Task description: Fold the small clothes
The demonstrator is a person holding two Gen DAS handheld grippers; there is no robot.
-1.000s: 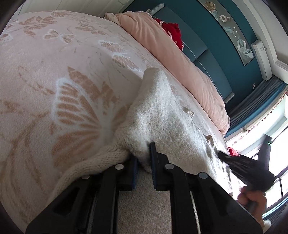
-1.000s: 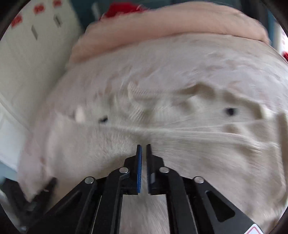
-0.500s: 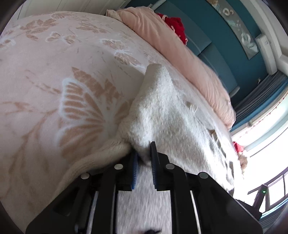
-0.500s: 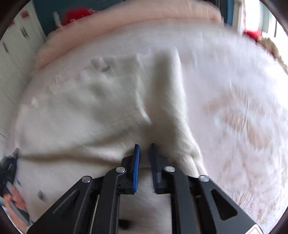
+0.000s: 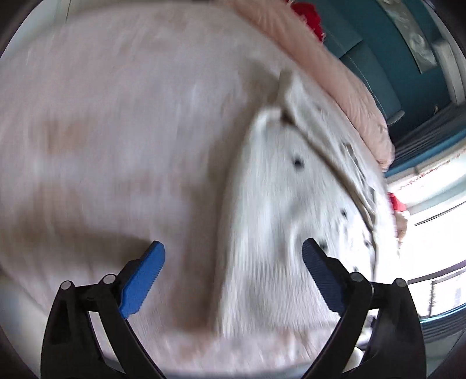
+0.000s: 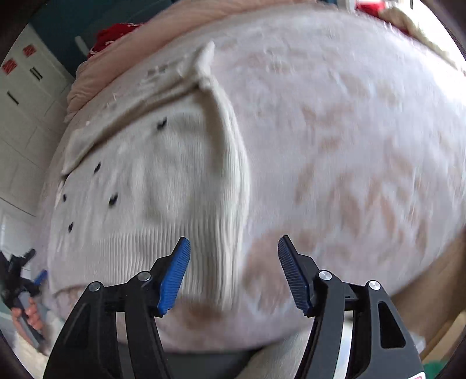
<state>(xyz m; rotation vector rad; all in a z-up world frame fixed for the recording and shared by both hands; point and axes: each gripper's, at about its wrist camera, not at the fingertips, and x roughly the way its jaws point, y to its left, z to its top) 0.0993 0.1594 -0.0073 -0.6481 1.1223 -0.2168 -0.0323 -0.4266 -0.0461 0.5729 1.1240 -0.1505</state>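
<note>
The left gripper point(image 5: 233, 277) fills the bottom of its frame with jaws spread wide and nothing between them. Above it, right of centre, a cream knitted sweater point(image 5: 291, 204) with small dark dots lies flat on a pink bedspread point(image 5: 116, 116); the picture is blurred. A pink quilt point(image 5: 335, 67) runs along the upper right, with something red point(image 5: 308, 14) at its top end.

In the right wrist view, the right gripper point(image 6: 234, 274) also has its jaws wide apart and holds nothing. The sweater point(image 6: 145, 189) lies in the left half of the frame, its ribbed hem just above the left fingertip point(image 6: 174, 274). The bedspread point(image 6: 364, 145) covers the right half. At the lower left edge, a hand point(image 6: 27, 317) holds the other gripper.
</note>
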